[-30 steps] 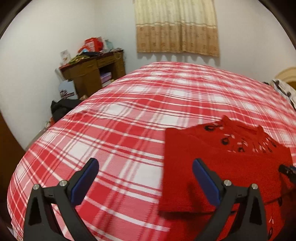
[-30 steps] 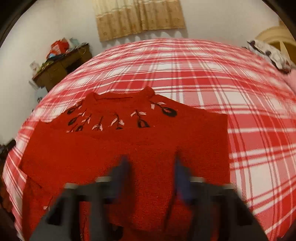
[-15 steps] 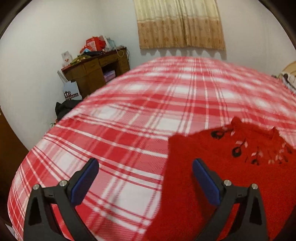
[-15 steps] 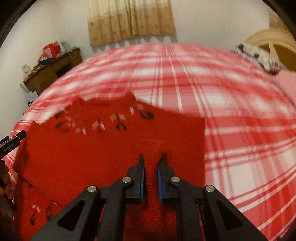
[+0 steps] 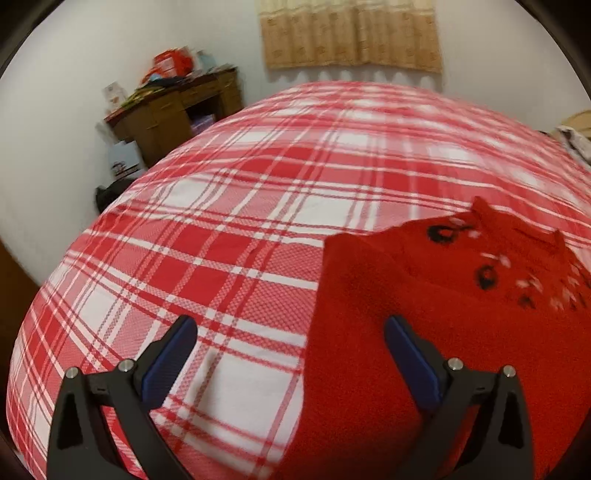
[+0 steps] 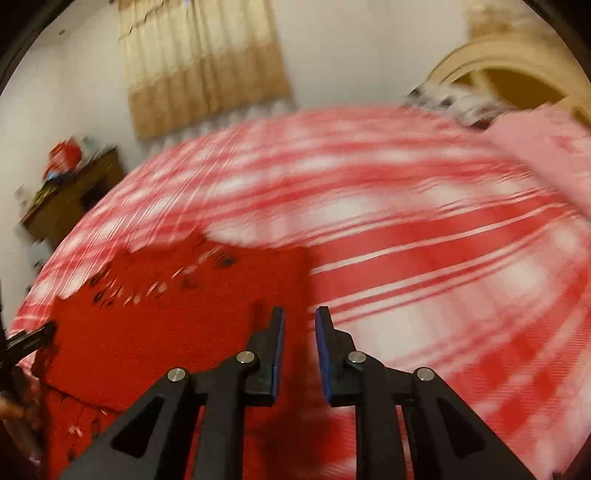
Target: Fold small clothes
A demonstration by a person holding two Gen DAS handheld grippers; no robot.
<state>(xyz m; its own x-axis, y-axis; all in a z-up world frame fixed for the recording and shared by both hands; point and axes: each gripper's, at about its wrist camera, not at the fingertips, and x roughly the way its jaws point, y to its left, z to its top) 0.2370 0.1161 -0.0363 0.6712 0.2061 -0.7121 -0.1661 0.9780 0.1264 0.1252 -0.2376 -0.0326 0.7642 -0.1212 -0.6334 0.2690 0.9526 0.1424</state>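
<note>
A small red sweater with black and white patterning near its collar lies partly folded on the red-and-white plaid bed. My left gripper is wide open and empty, straddling the sweater's left edge. In the right wrist view the sweater lies at lower left. My right gripper hovers over the sweater's right edge, jaws a narrow gap apart with nothing between them. That view is motion-blurred.
A wooden desk with clutter stands by the far left wall, a bag on the floor near it. A curtain hangs on the back wall. A pink pillow and headboard are at the right.
My right gripper was shut on the sweater's fabric and has opened slightly, letting go, and swung right. My left gripper stayed open and shifted a little.
</note>
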